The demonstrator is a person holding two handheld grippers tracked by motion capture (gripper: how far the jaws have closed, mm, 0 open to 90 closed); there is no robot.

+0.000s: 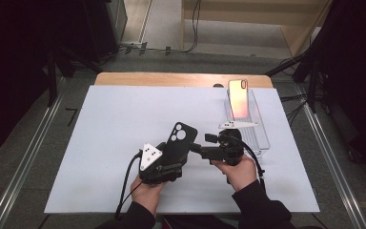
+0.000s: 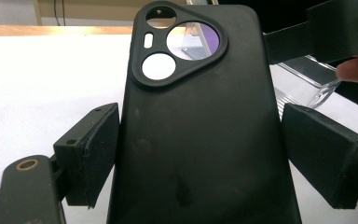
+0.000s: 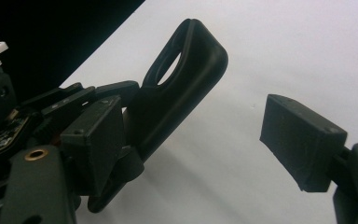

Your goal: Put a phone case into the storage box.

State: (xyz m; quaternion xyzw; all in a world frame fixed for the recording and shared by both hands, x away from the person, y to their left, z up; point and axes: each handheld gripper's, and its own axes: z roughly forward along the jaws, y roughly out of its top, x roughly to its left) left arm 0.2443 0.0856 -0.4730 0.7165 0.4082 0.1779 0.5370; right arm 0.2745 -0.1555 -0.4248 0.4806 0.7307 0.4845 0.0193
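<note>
Left gripper (image 1: 171, 160) holds a black phone case (image 1: 177, 141) clamped across its width, one pad on each long edge; the case stands tilted, camera cutout uppermost, above the white tabletop (image 1: 105, 143), front centre. In the left gripper view the case (image 2: 200, 135) sits between both pads, back face to the camera, cutouts showing through to the tabletop.

Right gripper (image 1: 208, 143) comes in level from the right, jaws parted and gripping nothing. In the right gripper view its near pad lies just beside the case (image 3: 177, 93), apparently at the case's edge; the far pad is well apart. Cannot tell whether the near pad touches.

Container: clear plastic rack (image 1: 257, 131) at the right rear of the tabletop. A phone (image 1: 238, 99) with an orange-pink face stands upright in its far end; the nearer slots look empty.

Risks, as judged:
- Case looks soft and empty; the left grip could bow it, and it may spring or twist out.
- If the right gripper closes off-centre, or only on the rim, the case may rotate in the left grip or drop.
- Right hand (image 1: 240, 171) is near the rack; a wide move could knock the rack and topple the phone.
</note>
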